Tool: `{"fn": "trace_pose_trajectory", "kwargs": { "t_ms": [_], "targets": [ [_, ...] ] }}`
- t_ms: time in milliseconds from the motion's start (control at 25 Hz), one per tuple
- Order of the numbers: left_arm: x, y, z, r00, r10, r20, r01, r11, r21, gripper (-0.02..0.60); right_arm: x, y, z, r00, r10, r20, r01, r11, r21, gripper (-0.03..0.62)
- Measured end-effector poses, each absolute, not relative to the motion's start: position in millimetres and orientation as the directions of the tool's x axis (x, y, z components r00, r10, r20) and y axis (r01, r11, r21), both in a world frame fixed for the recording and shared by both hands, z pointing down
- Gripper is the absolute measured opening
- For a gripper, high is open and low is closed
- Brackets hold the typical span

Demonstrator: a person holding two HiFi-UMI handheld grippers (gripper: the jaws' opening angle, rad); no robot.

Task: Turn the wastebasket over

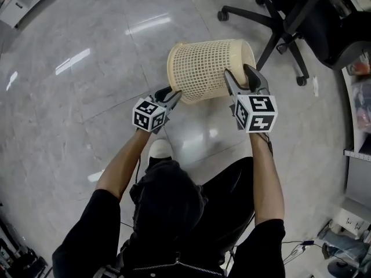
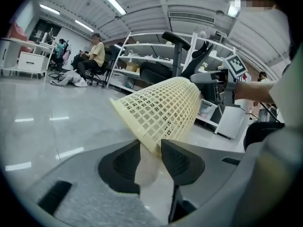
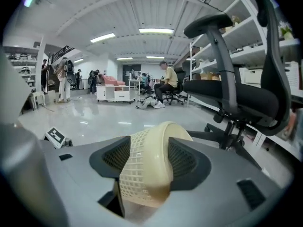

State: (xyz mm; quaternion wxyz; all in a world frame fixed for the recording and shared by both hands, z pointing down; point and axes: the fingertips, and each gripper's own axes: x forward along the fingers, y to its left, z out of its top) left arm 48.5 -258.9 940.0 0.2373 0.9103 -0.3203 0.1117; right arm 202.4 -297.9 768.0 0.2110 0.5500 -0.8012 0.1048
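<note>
The left gripper [image 2: 150, 148] stands spread around the flared rim of the cream mesh plastic wastebasket [image 1: 208, 68], which only its own view shows. The right gripper [image 3: 149, 150] pinches the base end. From overhead: one basket sideways above the grey floor [image 1: 87, 97], two grippers, one black office chair [image 1: 324, 28].

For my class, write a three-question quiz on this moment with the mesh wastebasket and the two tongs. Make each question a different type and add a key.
1. True or false: the cream plastic mesh wastebasket is upright, with its opening facing up.
2. What stands just beyond the wastebasket in the head view? A) a black wheeled office chair; B) a red bucket; C) a stepladder.
3. Which tongs grip the wastebasket at the end opposite its flanged rim?

Key
1. False. It lies on its side, held up between the two tongs.
2. A.
3. The right tongs. The left tongs have the rim between them.
</note>
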Motion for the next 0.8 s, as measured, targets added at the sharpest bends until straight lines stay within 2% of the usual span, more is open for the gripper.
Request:
{"fn": "trace_pose_trajectory", "kwargs": {
  "t_ms": [160, 600, 800],
  "targets": [
    [30, -256, 956, 0.745, -0.522, 0.415, -0.660, -0.669, 0.343, 0.143, 166, -304, 765, -0.361, -0.825, 0.435, -0.898, 0.433, 0.076, 0.255],
    [-28, -240, 973, 0.699, -0.583, 0.414, -0.715, -0.569, 0.405, 0.143, 104, -313, 772, -0.406, -0.797, 0.446, -0.844, 0.515, 0.152, 0.225],
    [-46, -237, 955, 0.682, -0.602, 0.415, -0.731, -0.582, 0.355, 0.143, 81, -308, 778, -0.399, -0.785, 0.474, -0.778, 0.563, 0.278, 0.222]
  ]
}}
